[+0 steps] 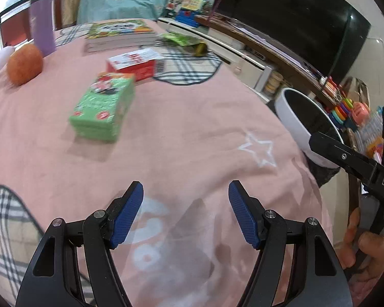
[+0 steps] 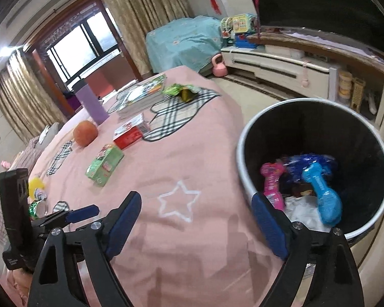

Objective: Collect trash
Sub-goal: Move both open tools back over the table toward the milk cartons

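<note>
The trash left to collect looks to be the crumpled green foil snack wrapper [image 2: 179, 90], lying on the checked patch near the far edge of the pink quilted bed cover [image 2: 192, 230], just beside the stack of picture books [image 2: 143, 94]. It is torn open, showing a gold inner lining at its mouth, and sits puckered and half flattened. I judge it very light, thin and crackly, slippery on its glossy faces, and quite unbreakable; it should collapse under the pads, so a pinch across a raised fold or the torn lip would probably serve better than a grab at the flat middle.

Nearer along the cover lie a red and white carton [image 2: 131, 132], a green printed carton [image 2: 104, 165], an orange round fruit [image 2: 85, 133] and a tall purple tumbler [image 2: 91, 102]; whether the cartons count as trash I cannot tell.

Off the bed's right edge stands the round white bin with a black liner [image 2: 245, 138], holding a pink plastic package [image 2: 272, 186], a blue plastic package [image 2: 320, 194], a dark blue crinkled wrapper [image 2: 309, 162] and some white paper.

The right gripper [image 2: 195, 227] hangs over the cover's near right edge beside the bin, its blue pads wide apart with nothing between them. The left gripper [image 1: 185, 213] points down over the near part of the cover, its pads also apart and empty, well short of the wrapper [image 1: 183, 39].
</note>
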Demonstrator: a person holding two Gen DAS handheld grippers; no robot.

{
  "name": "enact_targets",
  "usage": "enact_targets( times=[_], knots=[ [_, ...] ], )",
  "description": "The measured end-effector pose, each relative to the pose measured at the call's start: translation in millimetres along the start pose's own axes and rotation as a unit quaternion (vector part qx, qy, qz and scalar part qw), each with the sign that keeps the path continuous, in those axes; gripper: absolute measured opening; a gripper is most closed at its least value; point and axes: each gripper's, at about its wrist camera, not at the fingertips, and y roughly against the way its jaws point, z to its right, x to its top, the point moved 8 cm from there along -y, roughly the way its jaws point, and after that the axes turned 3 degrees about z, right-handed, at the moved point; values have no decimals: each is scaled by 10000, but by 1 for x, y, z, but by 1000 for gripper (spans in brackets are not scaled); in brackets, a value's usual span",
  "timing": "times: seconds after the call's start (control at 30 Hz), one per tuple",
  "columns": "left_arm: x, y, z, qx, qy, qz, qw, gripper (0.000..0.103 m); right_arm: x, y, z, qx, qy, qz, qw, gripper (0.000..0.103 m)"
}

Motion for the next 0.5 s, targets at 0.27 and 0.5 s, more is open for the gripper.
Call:
enact_targets(
  times=[0.27,0.5],
  knots=[
    [2,9,-37,227,330,114,9991,71,-5,-13,-29,132,227,-92,9996,89],
    [16,7,-66,501,463,242,9974,75,-10,-28,-45,224,319,-212,9990,89]
  ],
)
